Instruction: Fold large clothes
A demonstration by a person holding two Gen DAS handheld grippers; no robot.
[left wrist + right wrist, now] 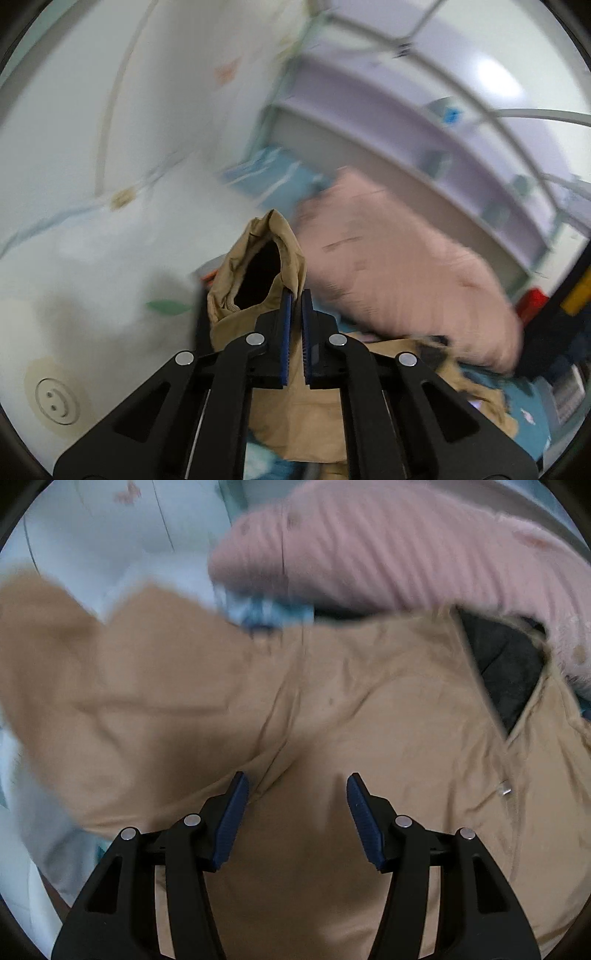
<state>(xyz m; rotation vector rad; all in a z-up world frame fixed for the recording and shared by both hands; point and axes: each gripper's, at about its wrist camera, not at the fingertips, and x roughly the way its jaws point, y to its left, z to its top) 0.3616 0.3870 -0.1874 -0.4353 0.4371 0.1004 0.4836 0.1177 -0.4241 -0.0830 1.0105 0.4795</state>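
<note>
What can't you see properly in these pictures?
- Tan jacket, right wrist view: its edges run out of the picture, and its left part is smeared by motion.
- Sleeve cuff, left wrist view: the left tool is shut on its edge; inside is just dark.
- Pink garment, left wrist view: too blurred to name.
- Shelves: contents blurred and small.

tan coat [332, 709]: matt woven cloth, creased | its lining [506, 672]: dark quilted cloth | pink garment [388, 550]: soft ribbed fleece | my finger pads [231, 823]: blue ribbed rubber | my arms: matt black plastic, shiny metal pins
</note>
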